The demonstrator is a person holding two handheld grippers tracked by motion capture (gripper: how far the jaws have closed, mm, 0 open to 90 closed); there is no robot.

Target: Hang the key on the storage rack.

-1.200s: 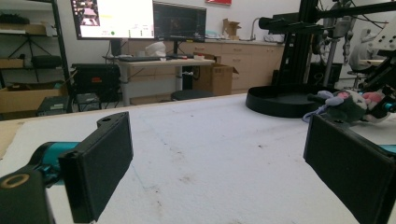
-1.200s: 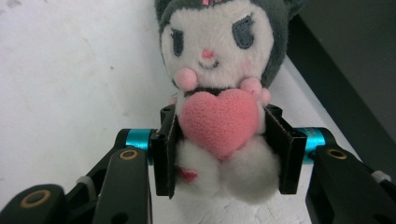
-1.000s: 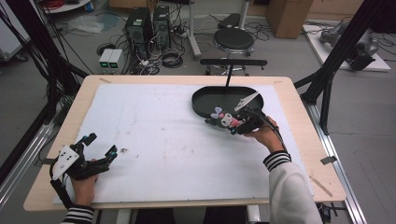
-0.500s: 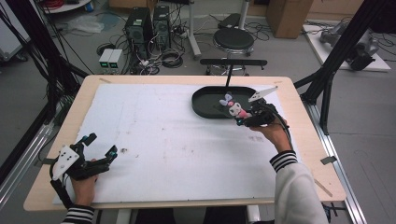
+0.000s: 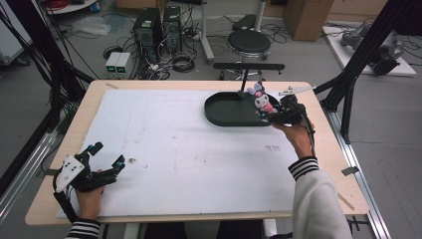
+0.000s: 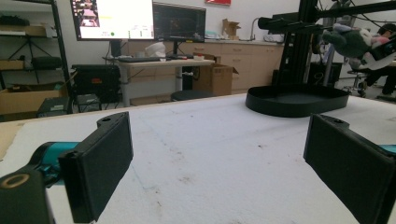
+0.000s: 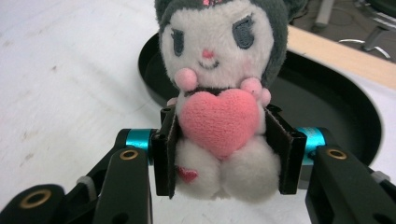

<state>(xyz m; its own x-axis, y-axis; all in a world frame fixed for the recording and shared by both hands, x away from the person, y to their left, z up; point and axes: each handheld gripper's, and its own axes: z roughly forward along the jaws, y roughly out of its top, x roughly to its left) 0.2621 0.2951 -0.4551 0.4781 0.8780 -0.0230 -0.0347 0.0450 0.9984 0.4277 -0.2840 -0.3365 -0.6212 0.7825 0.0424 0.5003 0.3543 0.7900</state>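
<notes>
Black pads of the left gripper [image 5: 107, 159] stand wide apart with nothing between them; it rests low at the near left corner of the white table cover [image 5: 174, 149], held in the left hand [image 5: 89, 196], pointing across the sheet toward the tray. Idle, by the look of it.

Right gripper [image 7: 223, 149]: jaws clamped on the plush doll [image 7: 219, 93] at the waist, just behind its pink heart [image 7: 219, 121]. The pile bulges around both pads, so the body is soft and gives under pressure. Judged light, not fragile, not slippery; the fuzzy cloth should hold well against the pads. Waist is a fair place to hold: narrow, central, head and legs balanced either side. A grip on an ear or arm would let it swing.

Pose: right hand [image 5: 293, 134] reaches forward, sleeve extended, gripper roughly level. Doll is carried upright in the air, over the right end of the black oval tray [image 5: 224, 112] at the far right of the table, not touching it.

Tray itself holds nothing I can see. Beyond the table edge: a black stool [image 5: 249, 42].
</notes>
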